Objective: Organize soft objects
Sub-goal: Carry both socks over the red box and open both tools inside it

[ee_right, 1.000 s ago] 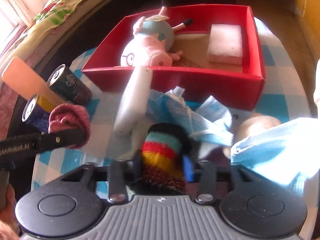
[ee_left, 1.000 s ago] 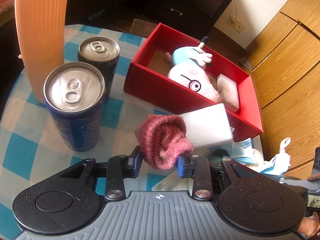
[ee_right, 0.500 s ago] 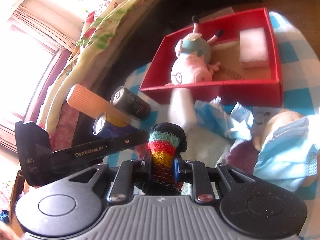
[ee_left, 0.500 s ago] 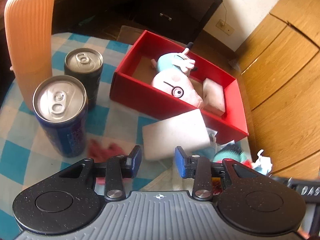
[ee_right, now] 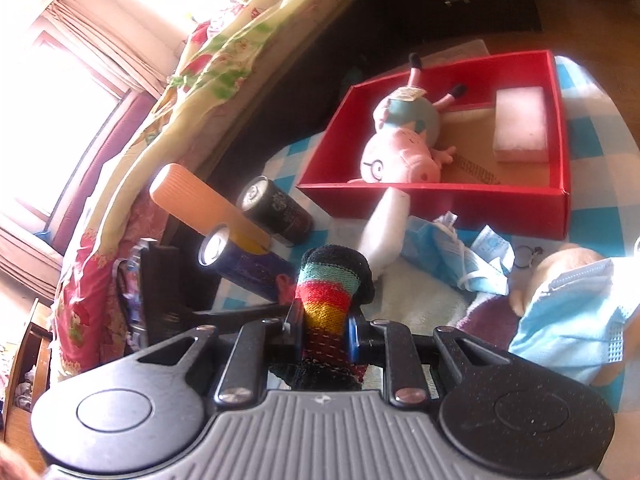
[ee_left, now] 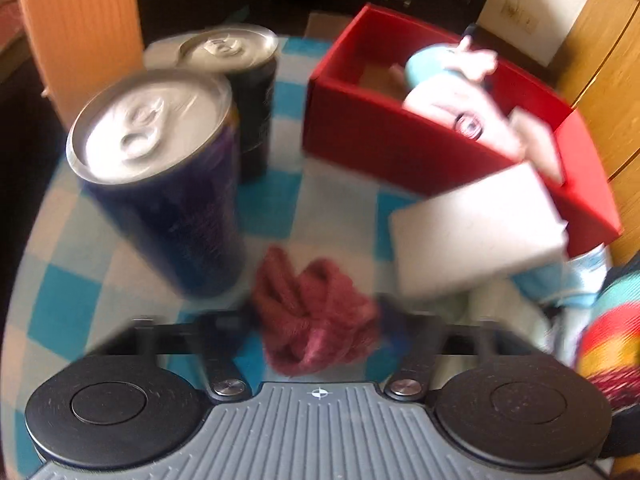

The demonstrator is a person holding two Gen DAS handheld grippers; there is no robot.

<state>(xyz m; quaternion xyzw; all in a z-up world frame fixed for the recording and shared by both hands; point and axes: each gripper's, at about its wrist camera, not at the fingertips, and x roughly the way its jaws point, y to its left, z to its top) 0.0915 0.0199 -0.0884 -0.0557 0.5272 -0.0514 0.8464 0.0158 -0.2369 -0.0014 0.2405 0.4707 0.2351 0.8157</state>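
Plainly, no label reads; right claw (ee_right: 324, 330) clamps striped sock (ee_right: 330, 286), left claw (ee_left: 316, 320) has been opening around pink sock (ee_left: 316, 320).

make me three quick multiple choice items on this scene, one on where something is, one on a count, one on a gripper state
1. Where is the pink pig plush toy?
A. inside the red box
B. on top of the cans
C. in the left gripper

2. How many drink cans stand on the checked tablecloth?
A. one
B. two
C. four

3. What is the right gripper doing?
A. standing open and empty
B. shut on the striped sock
C. shut on a face mask

Answers:
1. A, the toy lies in the box beside a pale sponge.
2. B, a blue can and a black can stand side by side.
3. B, the sock is pinched between its pads.
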